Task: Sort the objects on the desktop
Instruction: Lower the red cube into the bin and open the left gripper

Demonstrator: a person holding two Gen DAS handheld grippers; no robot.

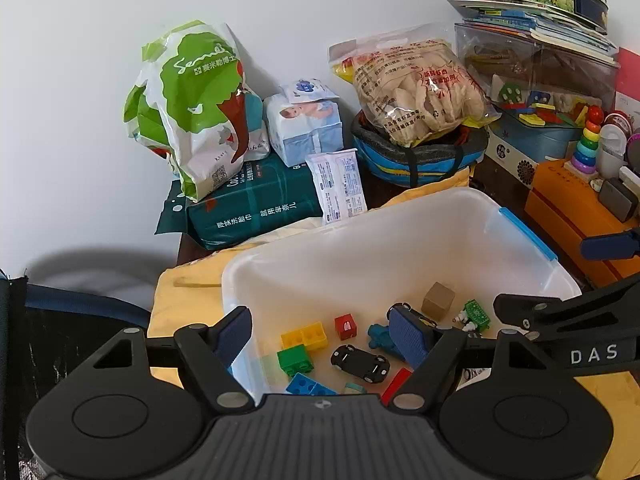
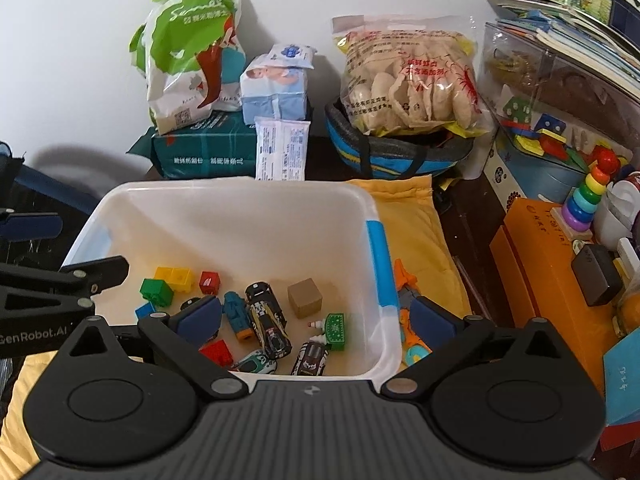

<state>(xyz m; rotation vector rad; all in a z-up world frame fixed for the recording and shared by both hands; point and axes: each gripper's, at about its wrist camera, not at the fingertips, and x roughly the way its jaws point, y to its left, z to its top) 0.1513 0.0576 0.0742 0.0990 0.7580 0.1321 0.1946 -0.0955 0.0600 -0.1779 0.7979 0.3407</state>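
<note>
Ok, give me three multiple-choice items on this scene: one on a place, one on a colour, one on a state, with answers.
1. Where is the brown cube?
A. in the white bin
B. on the yellow cloth
C. on the orange box

2. What colour is the bin's side latch?
A. red
B. blue
C. green

3. The right gripper is:
A. shut on a car
B. shut on a brick
C. open, holding nothing

Answers: 1 A, it sits on the bin floor among the toys. 2 B, the strip on the rim is blue. 3 C, its fingers stand wide apart.
</note>
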